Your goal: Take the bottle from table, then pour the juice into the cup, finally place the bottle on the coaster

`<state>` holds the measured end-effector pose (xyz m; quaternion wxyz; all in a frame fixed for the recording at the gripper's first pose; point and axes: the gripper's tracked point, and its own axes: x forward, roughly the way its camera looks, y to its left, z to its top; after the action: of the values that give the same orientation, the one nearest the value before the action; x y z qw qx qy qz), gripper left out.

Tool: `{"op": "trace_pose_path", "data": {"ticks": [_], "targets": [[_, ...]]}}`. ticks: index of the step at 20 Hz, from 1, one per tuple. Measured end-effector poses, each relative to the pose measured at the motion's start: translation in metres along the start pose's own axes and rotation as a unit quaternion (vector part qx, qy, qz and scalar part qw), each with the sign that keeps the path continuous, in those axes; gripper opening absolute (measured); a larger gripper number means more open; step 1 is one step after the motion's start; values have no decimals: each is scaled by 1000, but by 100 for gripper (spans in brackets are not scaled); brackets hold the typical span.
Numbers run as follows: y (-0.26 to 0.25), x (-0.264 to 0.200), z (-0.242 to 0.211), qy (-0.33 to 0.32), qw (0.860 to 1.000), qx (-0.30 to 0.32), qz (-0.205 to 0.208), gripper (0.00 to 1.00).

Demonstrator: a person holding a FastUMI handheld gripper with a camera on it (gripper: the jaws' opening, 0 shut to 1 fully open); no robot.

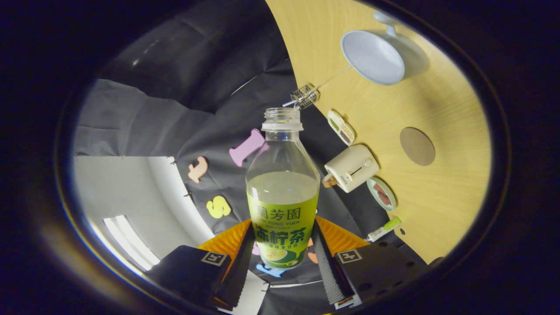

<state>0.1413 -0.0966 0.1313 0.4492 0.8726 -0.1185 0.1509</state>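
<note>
An uncapped juice bottle (282,192), about half full, sits clamped between the gripper (283,256) fingers, lifted off the wooden surface (442,188) and rolled toward the pale cup (373,57) beyond. Pickup appears done; whether pouring is finished cannot be told. The round brown coaster (417,146), beside a small toaster (351,167), lies bare.

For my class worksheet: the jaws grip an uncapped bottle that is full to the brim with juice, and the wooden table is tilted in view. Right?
Not quite. The gripper view shows the bottle only about half full; its upper part is empty. The rest holds: gripper jaws grip it, uncapped, table tilted in view.
</note>
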Motion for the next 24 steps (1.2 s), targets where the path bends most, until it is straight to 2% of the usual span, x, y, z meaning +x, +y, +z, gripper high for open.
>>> {"op": "trace_pose_path", "data": {"ticks": [9, 13, 18, 24], "targets": [[-3, 3, 3, 0, 1000, 1, -6, 76], [-10, 2, 6, 0, 1000, -21, -16, 76], [-30, -1, 6, 15, 994, -96, -51, 76], [-64, -12, 7, 32, 973, -199, -115, 76]]}}
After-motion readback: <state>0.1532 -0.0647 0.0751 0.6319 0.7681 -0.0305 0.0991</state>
